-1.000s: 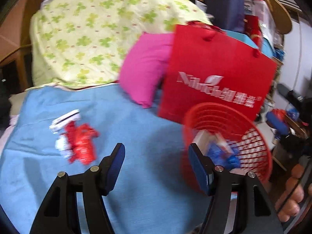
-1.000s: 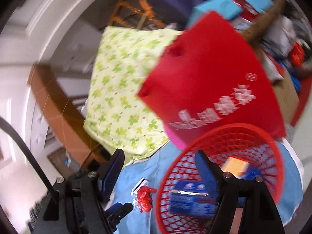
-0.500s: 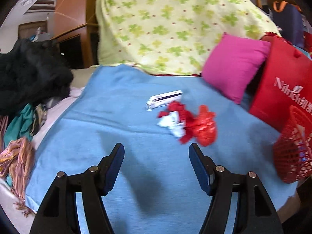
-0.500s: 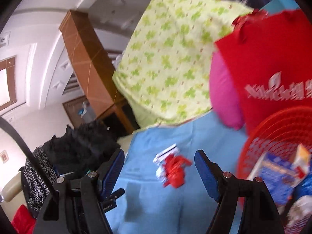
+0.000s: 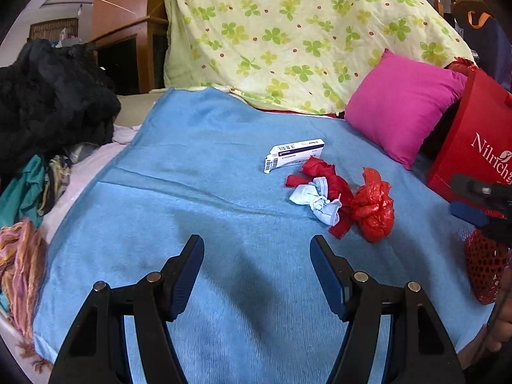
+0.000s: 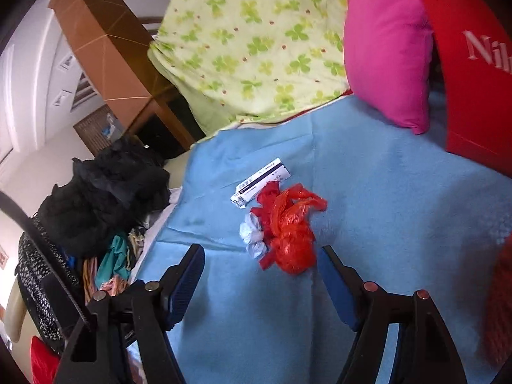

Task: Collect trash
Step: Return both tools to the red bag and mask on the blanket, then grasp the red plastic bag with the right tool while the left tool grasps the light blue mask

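On the blue blanket lies a small heap of trash: a white carton, a crumpled red plastic bag and a knotted white wad. My left gripper hangs open over bare blanket, short of the heap and to its left. My right gripper is just short of the red bag, its jaws closing slightly with nothing between them. It also shows at the right edge of the left wrist view. The red mesh basket sits at the far right.
A pink pillow and a red paper bag stand behind the heap to the right. A clover-print quilt rises at the back. Black and coloured clothes are piled left of the blanket, with wooden furniture behind.
Both views swung left, away from the red basket and onto the trash heap. The basket slid to the right edge. The right gripper came nearer the red bag.
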### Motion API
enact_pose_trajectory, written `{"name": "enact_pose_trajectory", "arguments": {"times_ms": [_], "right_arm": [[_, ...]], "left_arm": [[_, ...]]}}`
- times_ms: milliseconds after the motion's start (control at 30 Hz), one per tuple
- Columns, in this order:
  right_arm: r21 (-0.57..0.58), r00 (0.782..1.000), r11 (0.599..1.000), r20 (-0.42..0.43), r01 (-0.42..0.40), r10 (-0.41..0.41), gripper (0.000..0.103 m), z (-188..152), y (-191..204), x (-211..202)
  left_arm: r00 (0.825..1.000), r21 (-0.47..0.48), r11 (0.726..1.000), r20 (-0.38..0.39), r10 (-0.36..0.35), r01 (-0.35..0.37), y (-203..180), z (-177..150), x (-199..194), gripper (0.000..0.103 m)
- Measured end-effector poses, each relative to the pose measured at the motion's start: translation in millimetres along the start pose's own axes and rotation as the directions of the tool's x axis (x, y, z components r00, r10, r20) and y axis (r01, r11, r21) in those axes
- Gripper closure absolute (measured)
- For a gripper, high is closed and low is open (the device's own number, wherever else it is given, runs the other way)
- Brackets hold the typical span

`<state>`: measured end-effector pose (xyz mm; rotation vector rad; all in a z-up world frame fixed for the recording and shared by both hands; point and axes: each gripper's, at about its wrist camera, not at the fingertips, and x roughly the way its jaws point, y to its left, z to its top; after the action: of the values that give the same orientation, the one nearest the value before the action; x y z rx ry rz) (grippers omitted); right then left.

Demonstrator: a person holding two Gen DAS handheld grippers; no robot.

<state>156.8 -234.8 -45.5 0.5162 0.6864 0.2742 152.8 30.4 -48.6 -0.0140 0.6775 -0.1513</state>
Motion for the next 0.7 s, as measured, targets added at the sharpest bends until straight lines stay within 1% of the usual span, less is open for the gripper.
{"name": "enact_pose_trajectory", "arguments": {"times_ms": [33, 100, 133, 200, 233, 300, 433, 500, 600, 700], "right_arm": [[0.002, 1.000, 1.000, -0.009, 0.014, -0.014, 0.030, 4, -3, 11], [0.025, 0.999, 1.000, -0.039, 0.014, -0.014, 0.036, 9, -10, 29], [0.039, 0.998, 0.999, -0.056, 0.014, -0.012, 0.037, 12, -13, 39], [0.059, 0.996, 0.998, -0.080, 0.031, -0.027, 0.038, 15, -20, 56], [0.068, 0.996, 0.997, -0.089, 0.035, -0.029, 0.039, 17, -22, 63], [0.080, 0.994, 0.996, -0.103, 0.034, -0.025, 0.045, 21, -26, 77], [0.100, 0.987, 0.994, -0.158, 0.054, -0.038, 0.047, 21, -31, 104], [0.099, 0.982, 0.993, -0.182, 0.063, -0.044, 0.059, 18, -31, 113], [0.082, 0.983, 0.994, -0.175, 0.069, -0.053, 0.064, 16, -30, 115], [0.093, 0.987, 0.994, -0.156, 0.064, -0.049, 0.070, 18, -33, 109]], "left_arm": [[1.000, -0.001, 1.000, -0.005, -0.006, 0.006, 1, 3, 5, 0.034], [1.000, -0.010, 1.000, -0.019, -0.016, 0.016, 4, 6, 15, 0.034], [0.999, -0.022, 0.999, -0.037, -0.024, 0.024, 5, 8, 23, 0.034], [0.998, -0.034, 0.999, -0.053, -0.017, 0.015, 7, 11, 33, 0.034], [0.998, -0.035, 0.999, -0.059, -0.013, 0.011, 7, 12, 38, 0.034], [0.997, -0.041, 0.999, -0.070, -0.013, 0.011, 8, 15, 46, 0.034], [0.996, -0.060, 0.998, -0.083, -0.016, 0.011, 7, 21, 60, 0.034], [0.996, -0.068, 0.998, -0.089, -0.024, 0.018, 6, 23, 66, 0.034], [0.995, -0.055, 0.998, -0.089, -0.039, 0.035, 0, 26, 72, 0.034], [0.994, -0.042, 0.998, -0.091, -0.060, 0.057, -10, 29, 78, 0.034]]}}
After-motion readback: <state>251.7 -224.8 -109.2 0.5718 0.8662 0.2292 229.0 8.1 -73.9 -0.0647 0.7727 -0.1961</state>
